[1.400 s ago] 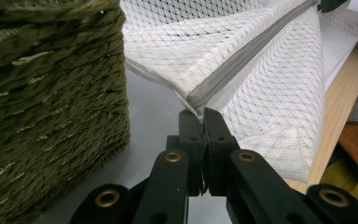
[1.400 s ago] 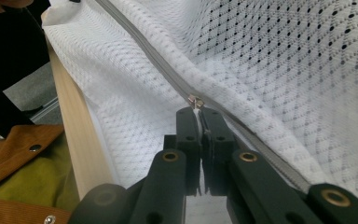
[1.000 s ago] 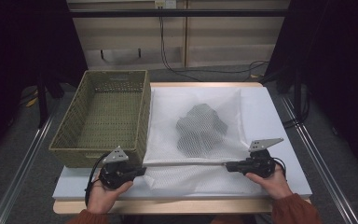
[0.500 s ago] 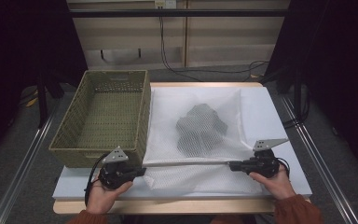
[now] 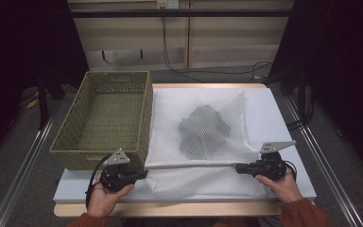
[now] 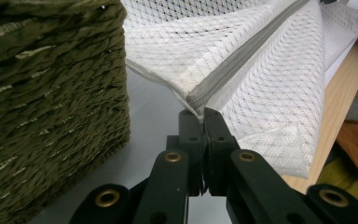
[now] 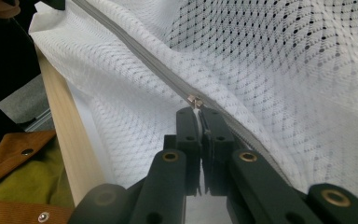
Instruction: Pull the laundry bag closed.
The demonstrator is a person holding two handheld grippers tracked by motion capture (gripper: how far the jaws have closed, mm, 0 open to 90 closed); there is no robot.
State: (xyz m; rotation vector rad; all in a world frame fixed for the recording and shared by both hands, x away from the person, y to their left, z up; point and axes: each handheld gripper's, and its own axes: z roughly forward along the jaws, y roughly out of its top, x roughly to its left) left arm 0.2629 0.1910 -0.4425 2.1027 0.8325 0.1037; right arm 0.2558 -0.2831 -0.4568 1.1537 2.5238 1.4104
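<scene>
Partly veiled: dark garment point(image 5: 203, 131) inside mesh bag point(image 5: 196, 106); details indistinct.

My white mesh bag point(image 5: 203, 123) lies flat mid-bench, dark cloth point(image 5: 203, 130) inside. Grey zip point(image 5: 191, 166) pulled taut along bench's near edge.
</scene>
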